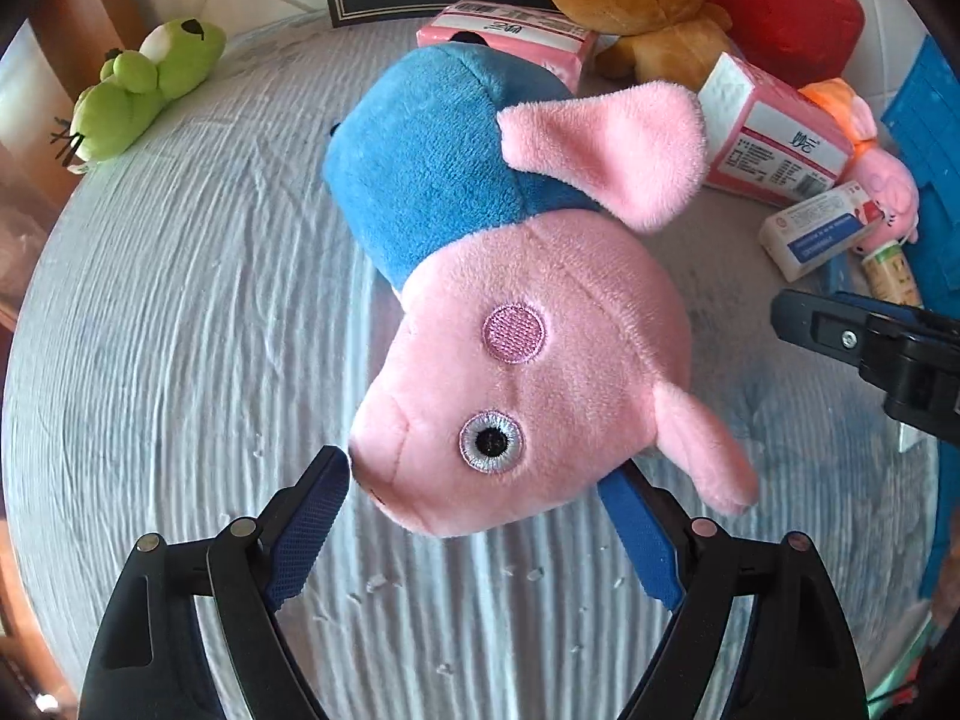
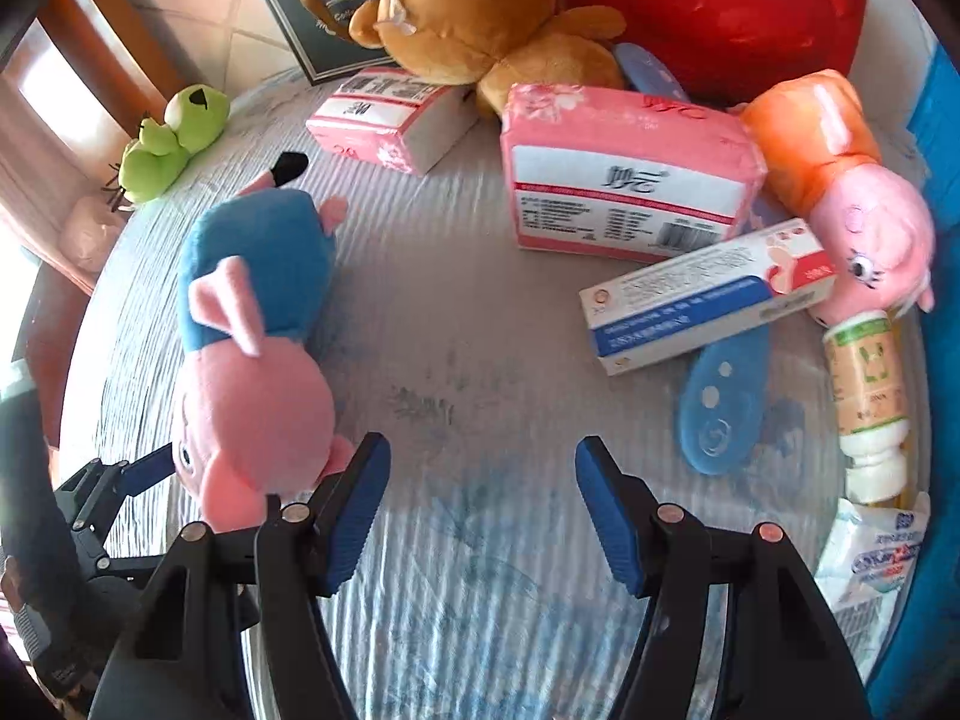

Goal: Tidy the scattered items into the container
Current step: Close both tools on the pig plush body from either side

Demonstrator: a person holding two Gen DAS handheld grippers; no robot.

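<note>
Jaws of left gripper spread wide around fuzzy pink plush pig's rounded head.

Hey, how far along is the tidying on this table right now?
Done: nothing visibly packed; no item shows inside a container. In hand: the left gripper stands open around the head of the pig plush in blue, pads not clearly pressing. The right gripper is open and empty. Left: the frog plush, brown bear, tissue pack, medicine box, blue comb, bottle, orange-dressed pig.
</note>
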